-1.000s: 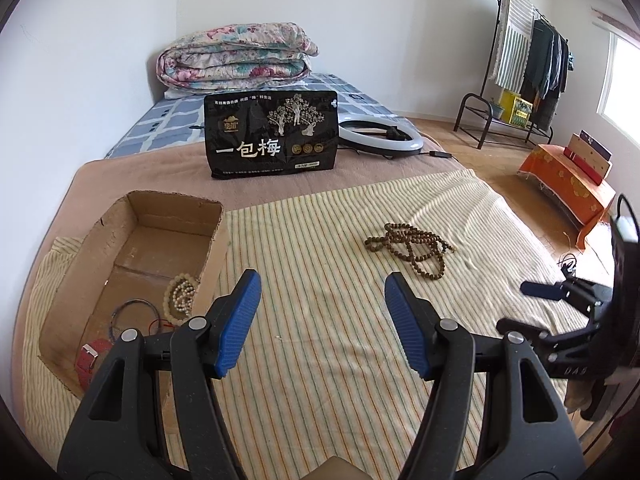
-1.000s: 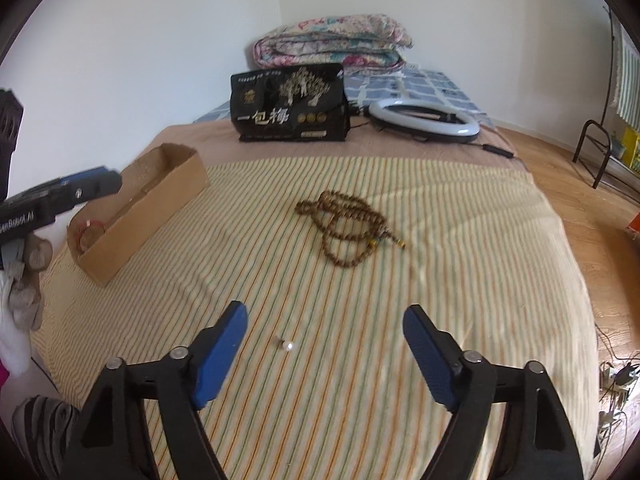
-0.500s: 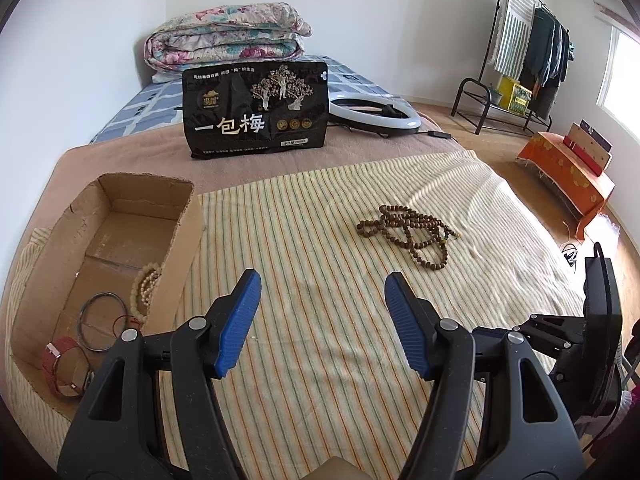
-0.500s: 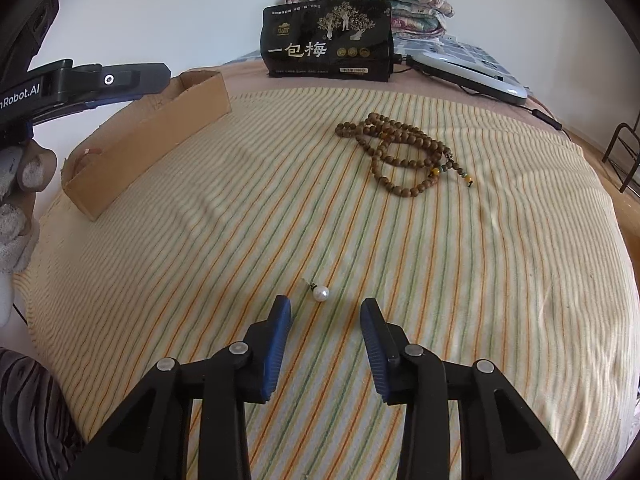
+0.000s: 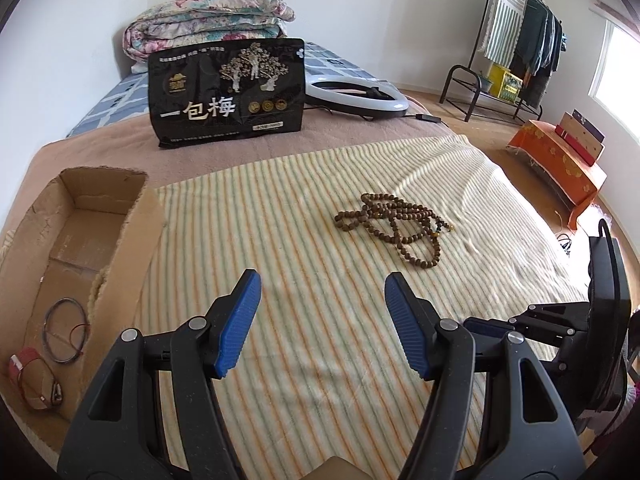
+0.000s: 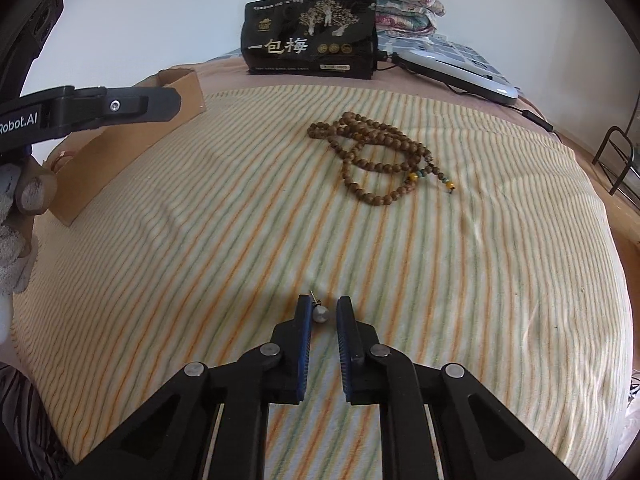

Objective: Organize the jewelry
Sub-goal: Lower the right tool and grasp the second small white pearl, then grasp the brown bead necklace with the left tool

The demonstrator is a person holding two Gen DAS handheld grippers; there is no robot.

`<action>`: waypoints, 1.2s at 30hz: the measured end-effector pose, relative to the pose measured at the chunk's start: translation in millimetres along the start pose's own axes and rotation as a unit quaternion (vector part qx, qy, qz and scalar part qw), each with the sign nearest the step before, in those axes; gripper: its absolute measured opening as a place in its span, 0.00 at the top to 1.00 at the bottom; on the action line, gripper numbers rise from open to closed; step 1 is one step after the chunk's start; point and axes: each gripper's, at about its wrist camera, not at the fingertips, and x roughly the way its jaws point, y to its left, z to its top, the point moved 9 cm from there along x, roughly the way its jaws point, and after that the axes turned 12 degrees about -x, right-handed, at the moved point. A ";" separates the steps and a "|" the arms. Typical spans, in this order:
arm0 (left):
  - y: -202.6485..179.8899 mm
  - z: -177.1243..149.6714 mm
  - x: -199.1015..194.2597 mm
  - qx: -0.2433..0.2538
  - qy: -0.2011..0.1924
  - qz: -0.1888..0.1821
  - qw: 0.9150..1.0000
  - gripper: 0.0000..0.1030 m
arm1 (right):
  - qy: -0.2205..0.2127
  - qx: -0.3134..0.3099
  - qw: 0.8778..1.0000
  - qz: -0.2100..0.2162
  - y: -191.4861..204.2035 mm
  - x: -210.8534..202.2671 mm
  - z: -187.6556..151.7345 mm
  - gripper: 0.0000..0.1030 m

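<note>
Striped blanket [image 6: 440,280] on bed, jewelry laid out – two gripper views.
Cardboard box [image 5: 132,248] at left edge: only the left view shows its inside, holding a wire bangle [image 5: 66,330] and red strap [image 5: 34,380]. Brown bead necklace [image 6: 380,156] mid-blanket. Left gripper [image 5: 322,322] wide, nothing between. Right gripper [image 6: 322,314] – nearly closed around pearl earring [image 6: 321,313], seen only in right view; contact with the pads unclear.
</note>
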 end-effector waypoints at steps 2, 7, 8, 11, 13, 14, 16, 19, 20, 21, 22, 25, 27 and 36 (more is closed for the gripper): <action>-5.6 0.8 6.3 -0.001 0.005 -0.007 1.000 0.36 | 0.001 0.004 1.000 -0.004 -7.9 -0.5 -1.5 0.92; -24.1 3.5 26.0 -0.005 0.024 -0.027 0.999 0.36 | 0.003 0.017 1.000 -0.017 -29.9 -1.2 -5.8 0.92; -27.1 4.3 29.4 -0.006 0.028 -0.030 0.999 0.35 | 0.004 0.020 1.000 -0.019 -33.7 -1.4 -7.0 0.92; -37.3 8.6 43.9 -0.016 0.039 -0.042 0.998 0.25 | 0.004 0.029 0.999 -0.024 -44.8 -2.3 -9.6 0.92; -43.0 12.8 53.0 -0.022 0.044 -0.047 0.998 0.25 | 0.004 0.035 0.999 -0.024 -50.3 -2.9 -11.0 0.92; -45.6 15.0 57.6 -0.026 0.047 -0.049 0.997 0.25 | 0.003 0.036 0.999 -0.022 -51.7 -3.0 -11.2 0.92; -50.8 19.3 67.4 -0.036 0.056 -0.055 0.996 0.25 | 0.002 0.037 0.999 -0.022 -53.4 -3.1 -11.5 0.92; -55.8 25.8 83.4 -0.054 0.068 -0.055 0.995 0.25 | -0.001 0.037 0.999 -0.021 -54.0 -2.5 -11.3 0.92; -57.2 27.8 89.6 -0.060 0.073 -0.056 0.994 0.25 | -0.002 0.038 0.999 -0.021 -54.2 -2.3 -11.3 0.92; -57.8 29.6 95.0 -0.065 0.076 -0.054 0.993 0.25 | -0.003 0.039 0.999 -0.020 -54.2 -2.1 -11.3 0.92; -57.9 31.7 100.0 -0.070 0.077 -0.050 0.993 0.25 | -0.004 0.040 0.999 -0.019 -54.6 -2.0 -11.2 0.92; -55.3 35.5 115.3 -0.086 0.081 -0.033 0.992 0.25 | -0.007 0.041 0.999 -0.017 -54.7 -2.0 -11.6 0.92; -54.1 35.0 126.1 -0.092 0.090 -0.026 0.991 0.25 | -0.008 0.041 0.999 -0.016 -54.4 -2.2 -12.0 0.92; -47.4 25.1 142.4 -0.054 0.077 0.028 0.995 0.34 | -0.012 0.042 0.999 -0.012 -54.1 -2.2 -12.9 0.90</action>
